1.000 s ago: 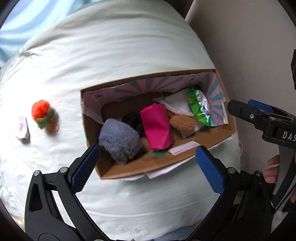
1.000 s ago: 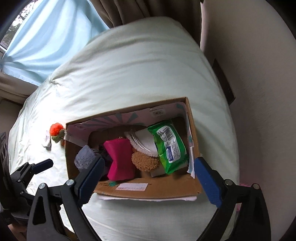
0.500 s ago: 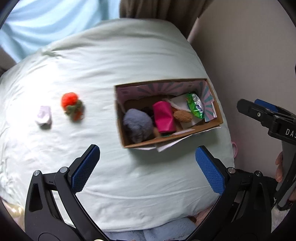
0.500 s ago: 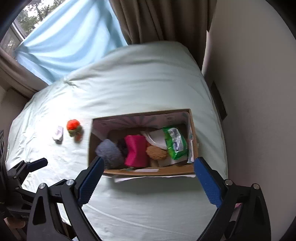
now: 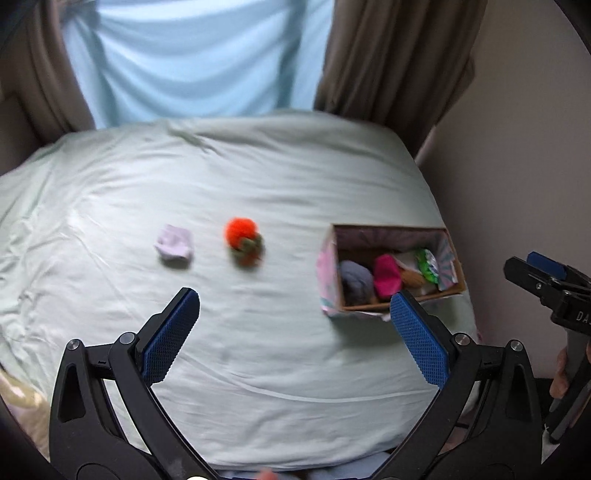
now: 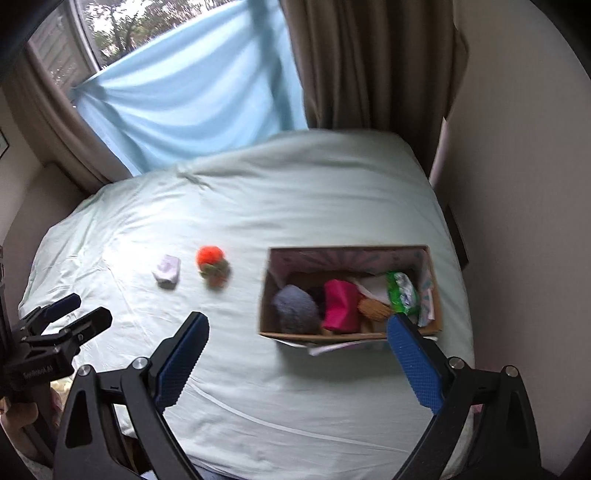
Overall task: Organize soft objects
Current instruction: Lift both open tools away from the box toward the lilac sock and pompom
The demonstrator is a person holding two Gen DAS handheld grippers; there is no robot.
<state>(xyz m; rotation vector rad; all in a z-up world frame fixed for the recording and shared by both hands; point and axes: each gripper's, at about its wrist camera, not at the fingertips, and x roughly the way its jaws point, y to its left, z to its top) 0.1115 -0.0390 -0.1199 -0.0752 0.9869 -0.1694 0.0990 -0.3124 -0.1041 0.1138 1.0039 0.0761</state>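
A cardboard box [image 6: 351, 291] sits open on the right side of the bed, close to the wall, its inner walls printed in pink and teal; paper flaps stick out from under its near edge. Inside, from left to right, lie a grey fluffy toy [image 6: 295, 308], a magenta pouch [image 6: 340, 304], a brown fuzzy piece [image 6: 373, 308] with a white cloth [image 6: 373, 286] behind it, and a green wipes packet [image 6: 402, 292]. Nothing stands between the grippers and the things on the sheet. The bed is covered with a pale green sheet [image 6: 258, 206], creased and softly wrinkled; behind it hang a light blue curtain [image 6: 192, 96] and brown drapes [image 6: 369, 62], with a window [image 6: 122, 26] showing trees at the upper left, and a beige wall [image 6: 524, 184] runs down the right. Two loose soft things rest on the sheet to the left of the box, well apart from it: an orange pom-pom toy [image 5: 243, 238] with a green and brown base, and just beside it a small pale lilac cloth [image 5: 173, 245]. The left gripper [image 5: 295, 332] is spread wide and holds nothing; both loose items lie beyond its fingertips, nearer its left finger. The right gripper [image 6: 295, 354] is likewise wide open and empty, hovering above the near sheet with the box just past its right finger.
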